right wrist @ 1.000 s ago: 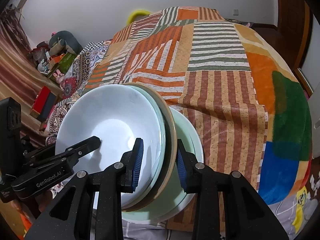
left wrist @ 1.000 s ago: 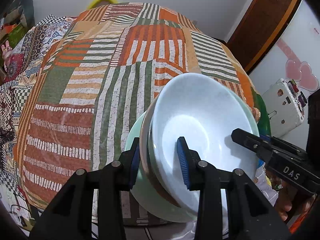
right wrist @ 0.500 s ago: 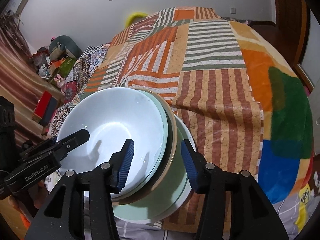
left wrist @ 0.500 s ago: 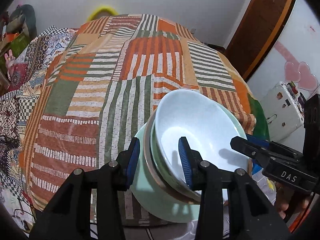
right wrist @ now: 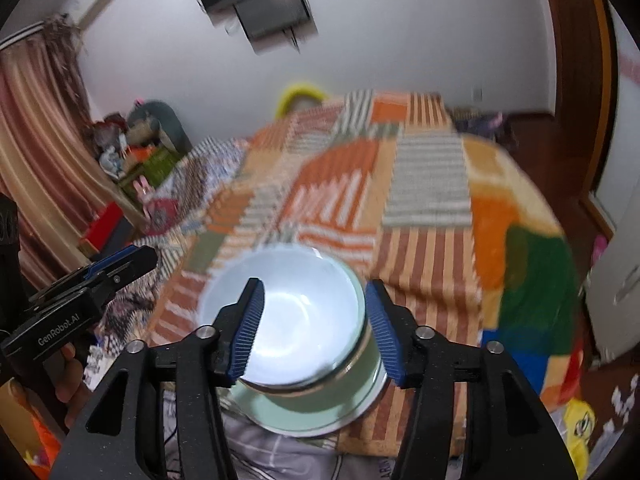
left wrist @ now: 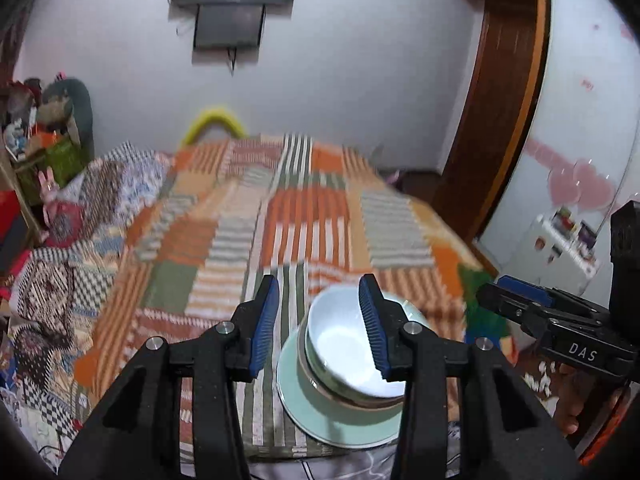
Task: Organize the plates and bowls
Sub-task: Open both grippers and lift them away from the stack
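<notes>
A stack stands near the front edge of the bed: a white bowl (left wrist: 344, 344) nested in other bowls, on a pale green plate (left wrist: 320, 420). The stack also shows in the right wrist view, bowl (right wrist: 296, 316) on plate (right wrist: 312, 416). My left gripper (left wrist: 318, 324) is open and empty, raised above and back from the stack's left side. My right gripper (right wrist: 314, 330) is open and empty, raised above the stack's right side. Each gripper shows in the other's view, the right one (left wrist: 516, 300) and the left one (right wrist: 116, 264).
The bed carries a striped patchwork blanket (left wrist: 280, 224). A wall-mounted screen (left wrist: 236, 4) hangs on the far wall. A wooden door frame (left wrist: 500, 120) and white fridge (left wrist: 580, 160) are at the right. Cluttered shelves and toys (right wrist: 132, 160) stand at the left.
Both grippers opened, let go of the stack and pulled up and back. The stack now rests on the bed, smaller in view. The views are blurred by motion.
</notes>
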Demonstrator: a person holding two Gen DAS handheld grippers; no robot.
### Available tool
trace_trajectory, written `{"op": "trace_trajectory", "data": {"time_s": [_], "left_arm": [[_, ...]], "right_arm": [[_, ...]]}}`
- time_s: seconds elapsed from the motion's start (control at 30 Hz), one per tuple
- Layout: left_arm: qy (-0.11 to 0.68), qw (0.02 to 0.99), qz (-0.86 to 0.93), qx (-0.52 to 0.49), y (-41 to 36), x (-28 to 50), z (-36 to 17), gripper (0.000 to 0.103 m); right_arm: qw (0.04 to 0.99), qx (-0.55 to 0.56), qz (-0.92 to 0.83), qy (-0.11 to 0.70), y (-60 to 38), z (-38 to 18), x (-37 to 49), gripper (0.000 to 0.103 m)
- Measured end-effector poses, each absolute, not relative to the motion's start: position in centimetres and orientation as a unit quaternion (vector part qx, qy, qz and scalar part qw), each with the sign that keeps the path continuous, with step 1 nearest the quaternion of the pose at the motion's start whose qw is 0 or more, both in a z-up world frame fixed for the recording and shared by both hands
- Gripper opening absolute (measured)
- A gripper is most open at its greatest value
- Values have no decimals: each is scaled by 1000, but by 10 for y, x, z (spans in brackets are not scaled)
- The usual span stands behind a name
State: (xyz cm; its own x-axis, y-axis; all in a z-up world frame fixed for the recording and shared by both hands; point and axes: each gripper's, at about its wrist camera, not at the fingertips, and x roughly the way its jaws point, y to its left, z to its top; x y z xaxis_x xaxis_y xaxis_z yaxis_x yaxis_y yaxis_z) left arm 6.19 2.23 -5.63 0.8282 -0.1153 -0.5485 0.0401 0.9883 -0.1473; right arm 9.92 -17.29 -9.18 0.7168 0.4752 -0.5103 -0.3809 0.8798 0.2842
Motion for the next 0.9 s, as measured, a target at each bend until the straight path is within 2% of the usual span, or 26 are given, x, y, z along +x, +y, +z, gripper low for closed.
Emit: {"op": "trace_trajectory", "data": {"time_s": [0.1, 0.17, 0.3, 0.33, 0.4, 0.47, 0.63, 0.7, 0.9], "left_arm": [[251, 965, -42, -67, 25, 45, -36, 49], [230, 970, -43, -66, 25, 35, -26, 50], [201, 977, -45, -58, 25, 18, -10, 51], [194, 978, -45, -58, 25, 13, -7, 52], [182, 980, -49, -61, 25, 5, -3, 61], [170, 982, -49, -62, 26, -3, 1, 65], [157, 985, -47, -48, 22, -13, 5, 67], [155, 985, -48, -51, 23, -16, 4, 82], [146, 987, -45, -56, 25, -21, 4, 97]], "right_arm": [[935, 77, 237, 252, -176, -70, 82, 55], [940, 76, 242, 228, -178, -58, 72, 61], [948, 72, 249, 185, -180, -41, 52, 64], [949, 69, 251, 177, -179, -38, 49, 64], [951, 63, 254, 163, -178, -33, 40, 65], [953, 60, 256, 151, -177, -30, 33, 70], [953, 63, 261, 138, -175, -27, 29, 77], [954, 65, 260, 134, -175, -27, 29, 80], [955, 66, 257, 130, -174, -26, 26, 87]]}}
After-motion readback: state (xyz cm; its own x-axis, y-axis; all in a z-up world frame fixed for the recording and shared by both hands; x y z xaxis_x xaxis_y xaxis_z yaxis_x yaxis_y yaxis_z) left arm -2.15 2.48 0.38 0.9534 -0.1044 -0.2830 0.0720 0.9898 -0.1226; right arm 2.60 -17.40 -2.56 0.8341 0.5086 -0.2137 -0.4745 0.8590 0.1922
